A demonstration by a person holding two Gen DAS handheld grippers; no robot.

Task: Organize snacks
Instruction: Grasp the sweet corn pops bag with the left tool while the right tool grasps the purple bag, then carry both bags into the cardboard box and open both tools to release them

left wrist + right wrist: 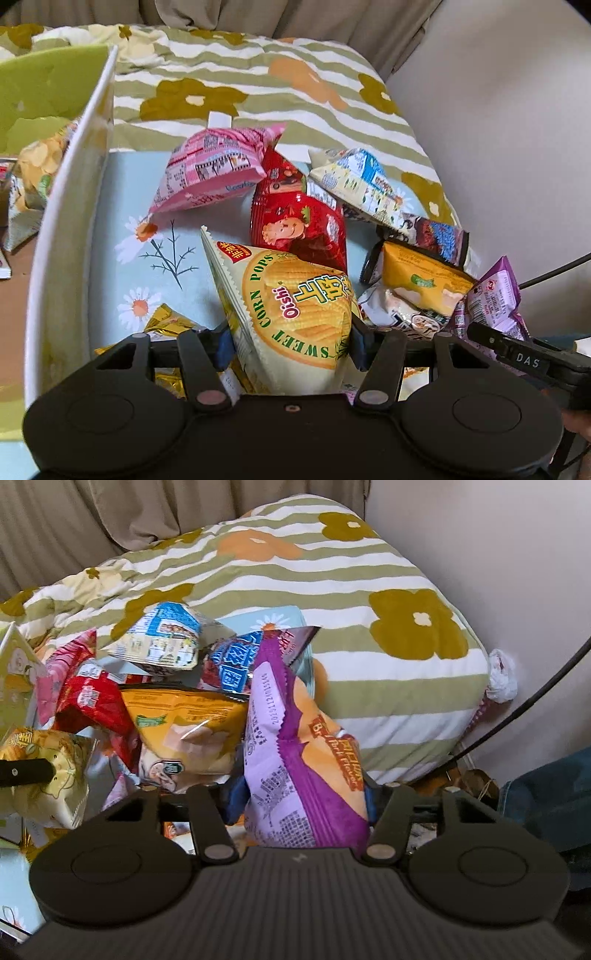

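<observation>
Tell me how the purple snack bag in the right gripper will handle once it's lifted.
The purple snack bag looks puffed with air, so it is probably light for its size. Its glossy film may slip between the right gripper pads. Squeezing hard could crush whatever is inside.

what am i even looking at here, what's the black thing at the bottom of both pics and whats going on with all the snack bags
The black shape at the bottom of each picture is a handheld two-finger gripper; a person carries one in each hand, and each has a wide-angle camera that looks along its fingers. So there is no robot arm.

One picture is from the left gripper. Its fingers are closed on a yellow Sweet Corn Pops bag. The other is from the right gripper, closed on a purple snack bag.

Both look at one pile of snack packets on a pale blue cloth with daisies: a pink bag, a red bag, an orange bag and others. A white-walled box stands to the left, a striped flowered quilt behind.
</observation>
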